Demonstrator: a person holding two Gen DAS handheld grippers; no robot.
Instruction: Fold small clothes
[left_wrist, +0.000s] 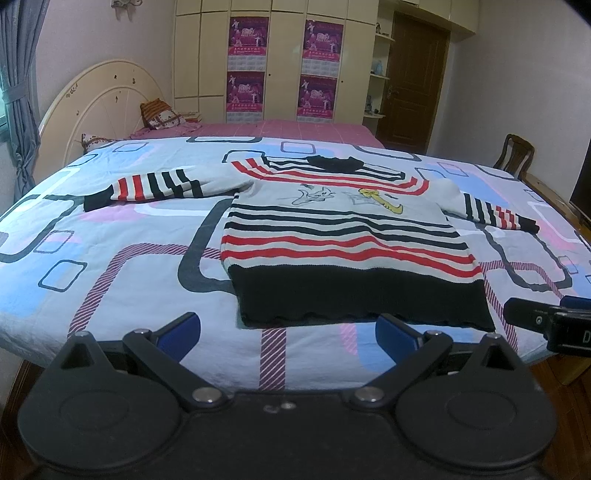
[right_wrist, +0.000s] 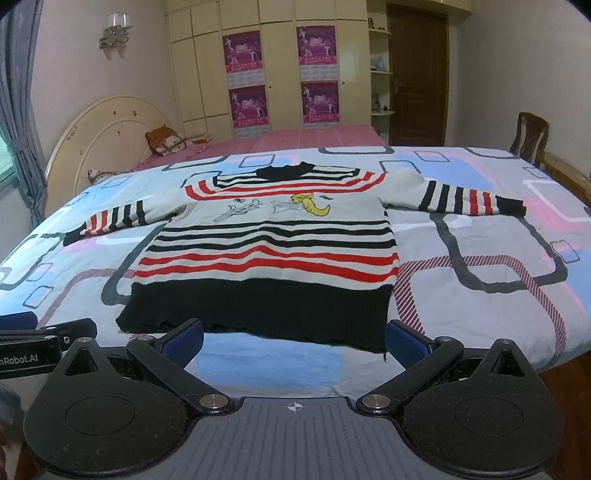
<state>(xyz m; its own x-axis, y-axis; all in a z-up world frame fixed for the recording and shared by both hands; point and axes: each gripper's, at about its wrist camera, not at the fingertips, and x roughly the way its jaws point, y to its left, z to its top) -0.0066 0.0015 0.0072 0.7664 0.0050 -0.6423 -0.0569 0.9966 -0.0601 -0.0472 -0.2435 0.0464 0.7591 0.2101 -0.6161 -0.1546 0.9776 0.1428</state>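
A small knitted sweater (left_wrist: 340, 236) with red and black stripes, a black hem and a cartoon print lies flat, face up, on the bed, both sleeves spread out sideways. It also shows in the right wrist view (right_wrist: 269, 243). My left gripper (left_wrist: 288, 338) is open and empty, just short of the hem's left part. My right gripper (right_wrist: 293, 341) is open and empty, just short of the hem's right part. The right gripper's body (left_wrist: 546, 321) shows at the right edge of the left wrist view, and the left gripper's body (right_wrist: 40, 338) at the left edge of the right wrist view.
The bed is covered by a light sheet (left_wrist: 122, 258) with rounded-rectangle patterns. A second bed with a pink cover (left_wrist: 280, 129) and a cream headboard (left_wrist: 103, 107) stands behind. A wooden chair (right_wrist: 532, 134) is at the far right, and wardrobes and a door are at the back.
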